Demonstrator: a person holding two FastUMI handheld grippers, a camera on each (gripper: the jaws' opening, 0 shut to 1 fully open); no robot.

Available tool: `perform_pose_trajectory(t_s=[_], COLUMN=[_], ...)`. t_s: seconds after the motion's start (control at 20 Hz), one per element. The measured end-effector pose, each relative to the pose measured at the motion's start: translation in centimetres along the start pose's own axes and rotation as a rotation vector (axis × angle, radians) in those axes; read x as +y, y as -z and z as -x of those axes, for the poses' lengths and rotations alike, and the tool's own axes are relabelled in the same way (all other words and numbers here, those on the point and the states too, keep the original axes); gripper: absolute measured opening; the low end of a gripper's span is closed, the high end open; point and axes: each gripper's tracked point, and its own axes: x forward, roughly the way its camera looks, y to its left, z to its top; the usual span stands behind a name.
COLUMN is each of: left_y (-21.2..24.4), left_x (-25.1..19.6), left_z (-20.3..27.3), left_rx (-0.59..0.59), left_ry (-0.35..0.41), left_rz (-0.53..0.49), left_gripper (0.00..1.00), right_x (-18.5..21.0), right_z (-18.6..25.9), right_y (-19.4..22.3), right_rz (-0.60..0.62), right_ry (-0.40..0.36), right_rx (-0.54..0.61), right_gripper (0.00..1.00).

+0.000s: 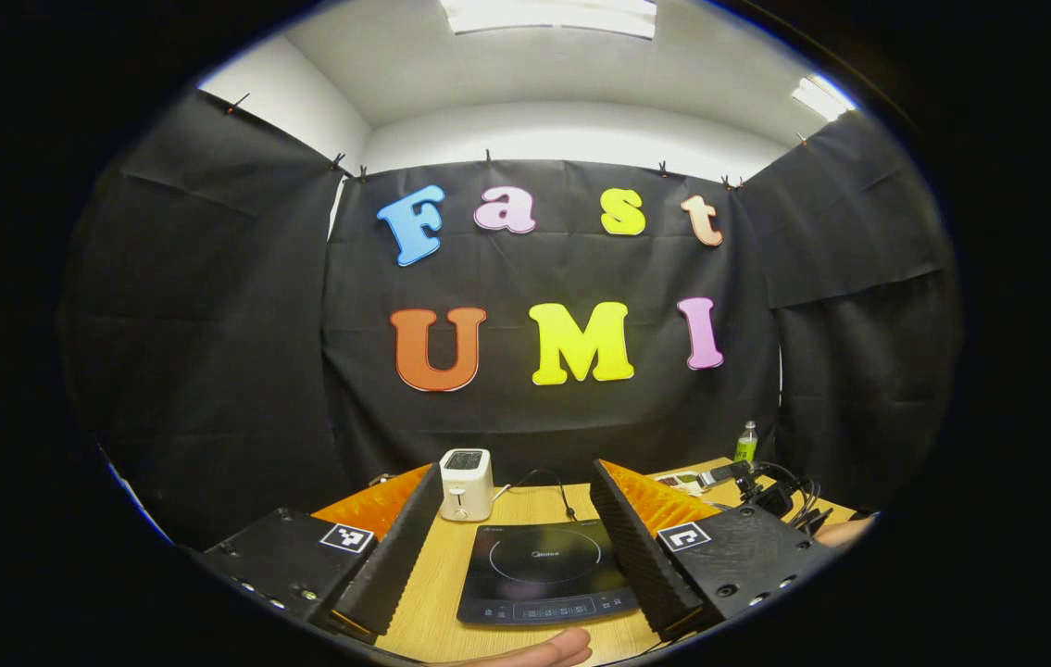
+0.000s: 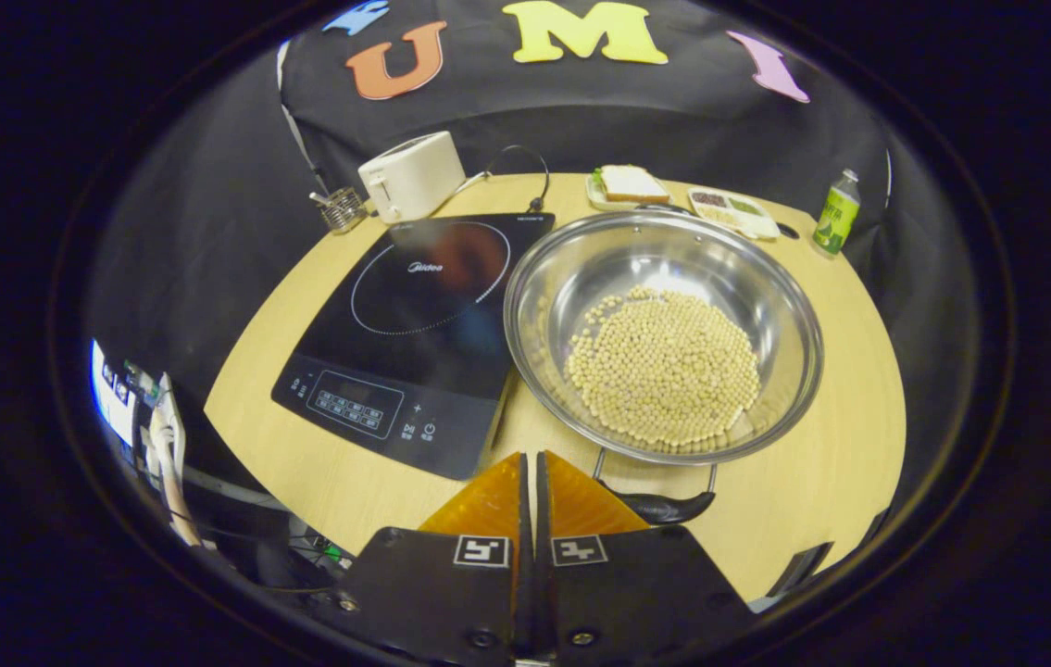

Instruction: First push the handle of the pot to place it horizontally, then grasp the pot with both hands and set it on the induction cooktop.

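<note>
1. Right gripper view looks down on the pot [image 2: 664, 333], a wide steel pan in the centre-right of the frame, resting on the wooden surface [image 2: 821, 500] with a bed of pale beans in its bottom.
2. Its near handle [image 2: 659, 505], a wire loop with a dark grip, juts from the rim at the lower middle of the frame and appears to lie nearly flat, running left to right across the picture.
3. The right claw [image 2: 532, 482] is closed, fingers together with nothing between them; its tips sit just left of the handle, apart from it.
4. The handle therefore lies just to the right of and slightly beyond those tips, so the right hand is plainly the nearer one for the push, and a short sideways nudge looks to be the coming move.
5. The induction cooktop [image 2: 414, 324] lies directly left of the pot, and the rim seems to overlap its right edge.
6. Left gripper view has the left claw [image 1: 511, 519] spread wide and empty, held level above the cooktop [image 1: 544, 574], which lies between its fingers at the bottom centre, with a toaster [image 1: 467, 484] behind.
</note>
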Motion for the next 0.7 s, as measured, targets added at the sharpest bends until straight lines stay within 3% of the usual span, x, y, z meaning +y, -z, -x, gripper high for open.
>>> perform_pose_trajectory(t_s=[0.15, 0.25, 0.7], left_y=[0.4, 0.7, 0.7], left_x=[0.0, 0.1, -0.2], left_z=[-0.3, -0.3, -0.2], left_rx=[0.008, 0.014, 0.013], left_ry=[0.007, 0.005, 0.017], left_rz=[0.004, 0.009, 0.009], left_gripper=[0.95, 0.95, 0.95], right_x=[-0.8, -1.7, -2.6], right_z=[-0.8, -1.0, -1.2], right_y=[0.5, 0.3, 0.9], right_rz=[-0.018, -0.012, -0.051], right_ry=[0.002, 0.027, -0.006], right_rx=[0.012, -0.004, -0.005], right_gripper=[0.0, 0.04, 0.04])
